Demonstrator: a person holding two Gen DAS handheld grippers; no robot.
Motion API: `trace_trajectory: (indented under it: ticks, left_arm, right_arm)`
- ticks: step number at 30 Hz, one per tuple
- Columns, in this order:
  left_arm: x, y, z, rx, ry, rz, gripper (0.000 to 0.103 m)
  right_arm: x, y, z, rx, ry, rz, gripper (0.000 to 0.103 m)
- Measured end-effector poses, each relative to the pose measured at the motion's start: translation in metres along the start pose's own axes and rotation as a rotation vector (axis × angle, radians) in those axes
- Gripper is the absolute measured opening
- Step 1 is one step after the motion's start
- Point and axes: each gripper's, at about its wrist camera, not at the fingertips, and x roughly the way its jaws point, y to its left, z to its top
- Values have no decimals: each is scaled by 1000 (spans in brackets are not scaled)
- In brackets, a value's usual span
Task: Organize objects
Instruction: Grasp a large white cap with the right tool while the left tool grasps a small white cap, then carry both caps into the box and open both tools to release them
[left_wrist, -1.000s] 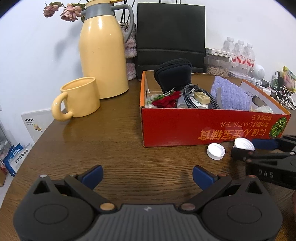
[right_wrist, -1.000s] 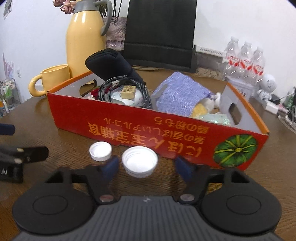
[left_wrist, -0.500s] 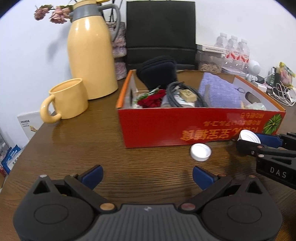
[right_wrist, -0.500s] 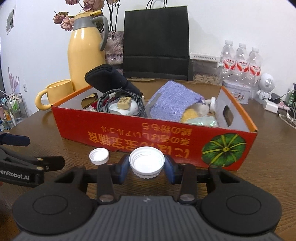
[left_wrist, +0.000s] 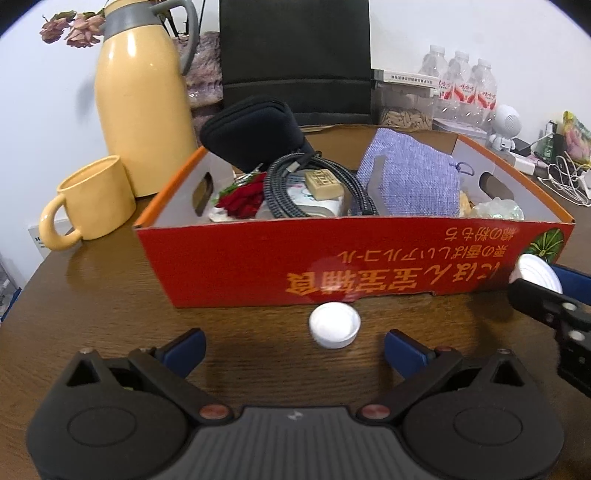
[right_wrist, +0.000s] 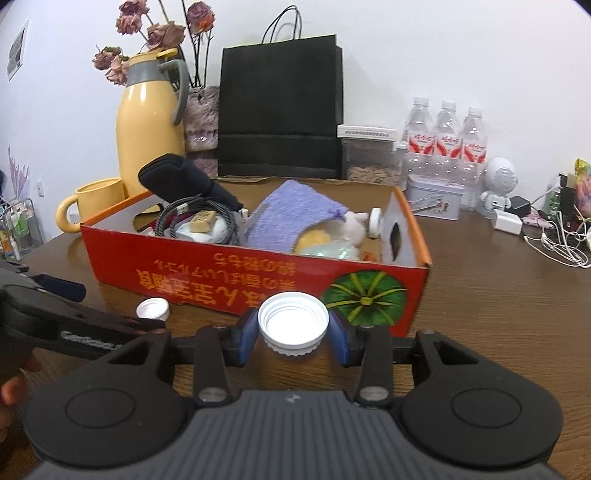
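My right gripper (right_wrist: 293, 334) is shut on a large white bottle cap (right_wrist: 293, 323) and holds it above the table, in front of the red cardboard box (right_wrist: 258, 273). The held cap also shows at the right edge of the left wrist view (left_wrist: 537, 275). A smaller white cap (left_wrist: 334, 325) lies on the wooden table just in front of the box (left_wrist: 332, 258); it shows in the right wrist view too (right_wrist: 152, 308). My left gripper (left_wrist: 295, 345) is open and empty, with the small cap just beyond its fingertips.
The box holds a black pouch (left_wrist: 255, 129), a coiled cable (left_wrist: 291, 184), a purple cloth (left_wrist: 413, 177) and red petals (left_wrist: 242, 197). A yellow mug (left_wrist: 92, 201) and yellow thermos (left_wrist: 142, 96) stand left. Water bottles (right_wrist: 447, 140), a tin and chargers stand right.
My right gripper closed on the large cap and lifted it off the table. My left gripper swung right and closer, so the small cap now lies centred just beyond its open fingers.
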Motion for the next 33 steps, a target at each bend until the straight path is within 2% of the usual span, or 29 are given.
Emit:
trace_trajectory:
  ticks: [5,10,13,15,16,17,20,27,33]
  left_arm:
    - [7,-8,5,-18,7,28,103]
    - [11,-7,7,-55,27,-13,100]
    - [5,-10,6,-48,7,-24,84]
    - [2,-11,4,-43,-10,-30,65]
    - [-1,-12,4,-40,-21,-38,40]
    - [-3,-12,3,-40,-28,-50,28]
    - [-10,-9,0,-70,-37,-117,27]
    - [-32,-19,-4,-24,-121,-106,27]
    - [-46,-18,-1,-24,-156,-108,27]
  right_arm:
    - [-5,-11,-1,6,-16,2,41]
    - [-8,-18,-1,12,-21,9,41]
    - [-9,-19,-2,12,-23,13,41]
    - [-10,-18,-2,9,-26,15,41]
    - [-10,-18,-2,7,-27,16,41]
    - [-10,-17,-3,5,-28,16,41]
    - [-11,-16,-3,0,-29,15,41]
    - [-12,-14,-3,-9,-35,15,41]
    - [-17,-12,0,-9,-62,25,41]
